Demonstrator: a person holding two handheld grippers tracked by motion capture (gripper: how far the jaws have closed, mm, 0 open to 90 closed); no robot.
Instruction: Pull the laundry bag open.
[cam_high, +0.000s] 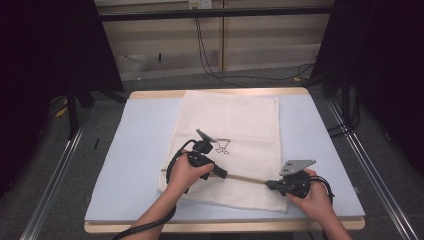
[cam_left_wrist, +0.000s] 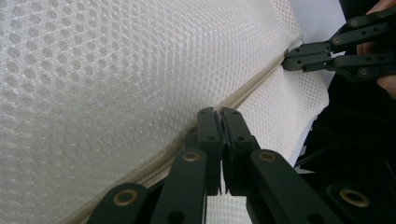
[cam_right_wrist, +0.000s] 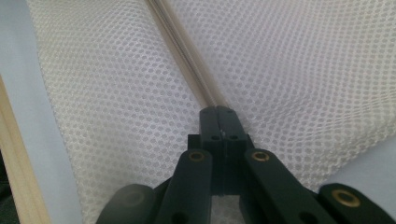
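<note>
A white mesh bag (cam_high: 235, 125) lies flat on the blue-grey mat, with a small black drawing (cam_high: 223, 146) near its middle. A tan zipper band (cam_high: 247, 178) runs across the bag near its front edge. My left gripper (cam_high: 223, 174) is shut on this zipper band (cam_left_wrist: 254, 88), its jaws (cam_left_wrist: 219, 114) pressed together at the seam. My right gripper (cam_high: 270, 184) is shut on the zipper's right end, and in the left gripper view the right gripper (cam_left_wrist: 292, 58) pinches the band's far end. In the right gripper view its closed tips (cam_right_wrist: 218, 112) sit on the zipper band (cam_right_wrist: 184, 53).
The blue-grey mat (cam_high: 145, 130) covers a wooden table whose edge (cam_high: 225, 227) shows at the front. Metal rails (cam_high: 55, 175) run along both sides on the floor. Black cables (cam_high: 210, 65) lie on the carpet beyond the table, and dark stands flank it.
</note>
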